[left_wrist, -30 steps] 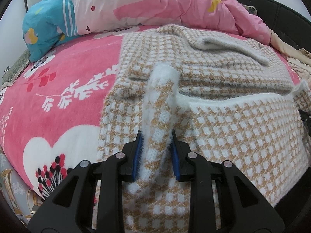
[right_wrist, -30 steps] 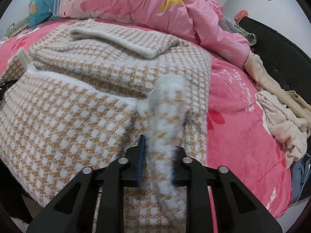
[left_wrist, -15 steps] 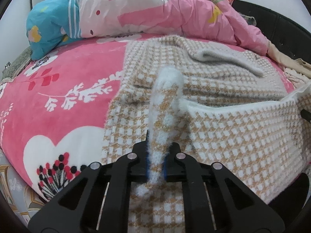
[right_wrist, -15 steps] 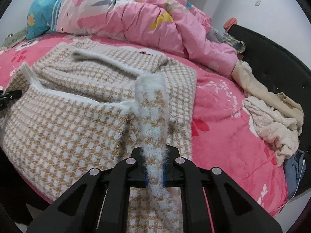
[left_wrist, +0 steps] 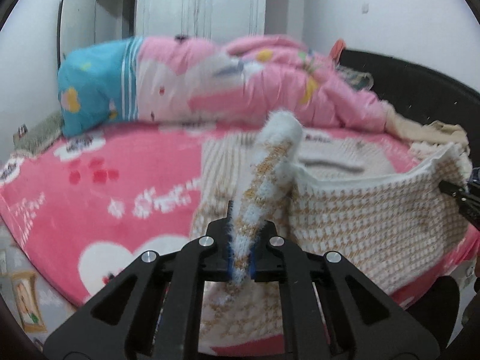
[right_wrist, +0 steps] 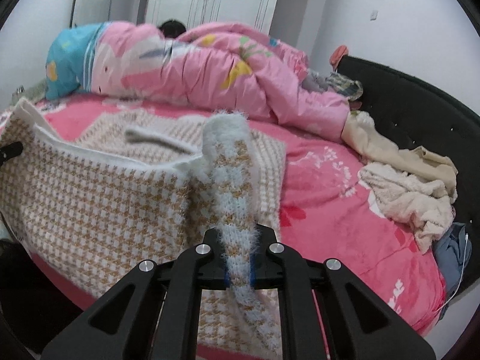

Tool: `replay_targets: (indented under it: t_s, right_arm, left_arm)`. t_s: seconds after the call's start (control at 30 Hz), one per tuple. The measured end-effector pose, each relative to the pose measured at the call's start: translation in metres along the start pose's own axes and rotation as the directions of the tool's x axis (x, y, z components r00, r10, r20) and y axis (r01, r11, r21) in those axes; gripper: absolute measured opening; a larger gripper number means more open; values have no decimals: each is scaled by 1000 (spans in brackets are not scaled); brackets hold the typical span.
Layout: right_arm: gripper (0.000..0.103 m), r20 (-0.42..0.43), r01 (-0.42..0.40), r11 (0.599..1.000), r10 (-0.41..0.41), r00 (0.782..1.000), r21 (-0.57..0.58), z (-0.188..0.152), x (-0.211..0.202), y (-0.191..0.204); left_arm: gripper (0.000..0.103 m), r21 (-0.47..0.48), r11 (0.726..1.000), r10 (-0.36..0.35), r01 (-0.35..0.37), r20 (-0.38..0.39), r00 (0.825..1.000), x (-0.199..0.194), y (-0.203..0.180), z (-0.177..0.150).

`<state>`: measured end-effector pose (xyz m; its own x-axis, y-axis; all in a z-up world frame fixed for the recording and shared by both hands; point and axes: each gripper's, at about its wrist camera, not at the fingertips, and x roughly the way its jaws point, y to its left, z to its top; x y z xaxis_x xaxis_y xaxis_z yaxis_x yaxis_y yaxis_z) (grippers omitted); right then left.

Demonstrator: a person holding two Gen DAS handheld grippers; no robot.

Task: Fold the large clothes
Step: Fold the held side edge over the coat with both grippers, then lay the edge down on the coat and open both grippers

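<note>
A large fuzzy knit garment [left_wrist: 375, 210] in a tan and white houndstooth check lies on the pink bed, its near hem lifted off the sheet. My left gripper [left_wrist: 241, 258] is shut on the hem's left corner, which stands up between the fingers. My right gripper [right_wrist: 239, 265] is shut on the hem's right corner [right_wrist: 231, 180]. The hem hangs stretched between the two grippers [right_wrist: 90, 198]. The far part of the garment [right_wrist: 168, 129] still rests on the bed. The right gripper's tip shows at the right edge of the left wrist view [left_wrist: 462, 198].
A pink floral bedsheet [left_wrist: 105, 198] covers the round bed. A pink and blue duvet [right_wrist: 186, 66] is heaped at the back. Cream clothes [right_wrist: 411, 192] and a blue garment [right_wrist: 453, 255] lie at the right by the black headboard [right_wrist: 420, 99].
Both grippers closed on the hem corners, then rose and tilted up. The near hem has come up off the bed and the room's walls have come into view.
</note>
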<state>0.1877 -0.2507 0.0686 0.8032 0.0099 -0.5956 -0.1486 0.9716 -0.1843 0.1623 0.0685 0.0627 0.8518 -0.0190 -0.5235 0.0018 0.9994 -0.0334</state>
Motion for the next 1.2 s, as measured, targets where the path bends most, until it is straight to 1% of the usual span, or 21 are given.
replay_targets:
  t_s: [0.07, 0.2, 0.3, 0.43, 0.53, 0.63, 0.67, 0.7, 0.77, 0.8, 0.83, 0.87, 0.9, 0.93, 0.97, 1.0, 1.03, 1.07, 1.1, 1.13, 1.2]
  right_arm:
    - [8, 32, 4, 1000, -4, 999, 0, 9, -4, -3]
    - [8, 93, 4, 1000, -4, 996, 1, 40, 2, -14]
    - [8, 133, -8, 1000, 7, 991, 8, 71, 17, -28]
    - [8, 140, -61, 997, 53, 989, 51, 116, 56, -45]
    - [8, 108, -119, 988, 108, 988, 95, 144, 106, -57]
    - [8, 40, -157, 981, 153, 987, 118, 155, 166, -60]
    - [8, 2, -168, 978, 169, 986, 125, 154, 188, -60]
    - [8, -32, -184, 974, 190, 981, 133, 151, 205, -59]
    - [11, -131, -226, 957, 252, 959, 183, 140, 248, -62]
    - [13, -174, -253, 943, 292, 940, 218, 134, 264, -66]
    - [25, -219, -288, 915, 353, 910, 281, 126, 283, -75]
    - [41, -238, -304, 890, 394, 888, 340, 120, 293, -84]
    - [47, -234, -346, 832, 475, 848, 435, 112, 304, -100]
    - [51, -205, -397, 758, 560, 803, 517, 107, 311, -114]
    - [51, -148, -432, 650, 642, 752, 625, 99, 317, -134]
    - [52, -113, -433, 585, 673, 731, 685, 94, 322, -147]
    - [58, -74, -414, 514, 689, 721, 751, 86, 323, -164]
    - [59, -31, -406, 454, 696, 717, 793, 80, 322, -180]
    - [59, 8, -404, 410, 694, 720, 818, 75, 317, -191]
    - [59, 25, -378, 395, 663, 748, 838, 69, 306, -205]
    - [59, 28, -369, 409, 636, 771, 835, 67, 290, -214]
  left_arm:
    - [7, 16, 1000, -5, 5, 30, 1000, -3, -4, 15]
    - [7, 44, 999, -8, 4, 80, 997, 17, -9, 58]
    - [7, 53, 998, -20, 15, 94, 995, 42, -12, 90]
    - [7, 73, 997, -16, 11, 72, 997, 107, 1, 142]
    - [7, 76, 997, -13, 12, 23, 1000, 156, 5, 169]
    - [7, 77, 997, -8, 14, -68, 998, 211, 7, 177]
    - [7, 74, 997, -9, 18, -118, 993, 235, 10, 176]
    - [7, 66, 998, -6, 16, -154, 988, 239, 3, 168]
    - [7, 39, 999, -13, 24, -264, 964, 278, 12, 151]
    - [11, 22, 999, -20, 28, -305, 952, 289, 17, 143]
    - [13, -8, 999, -36, 36, -351, 936, 304, 25, 137]
    - [15, -53, 998, -60, 43, -392, 918, 313, 34, 130]
    - [19, -91, 995, -83, 50, -408, 909, 311, 36, 122]
    - [24, -132, 989, -112, 62, -415, 903, 314, 46, 121]
    - [27, -190, 979, -144, 69, -412, 900, 316, 61, 122]
    - [31, -224, 972, -157, 69, -405, 901, 314, 70, 121]
    - [37, -278, 958, -184, 74, -392, 901, 311, 85, 123]
    - [38, -334, 938, -219, 91, -370, 903, 306, 97, 124]
    - [38, -373, 923, -240, 100, -350, 905, 296, 105, 123]
    - [37, -389, 916, -238, 95, -338, 911, 287, 110, 124]
    - [36, -370, 928, -176, 49, -319, 931, 270, 116, 128]
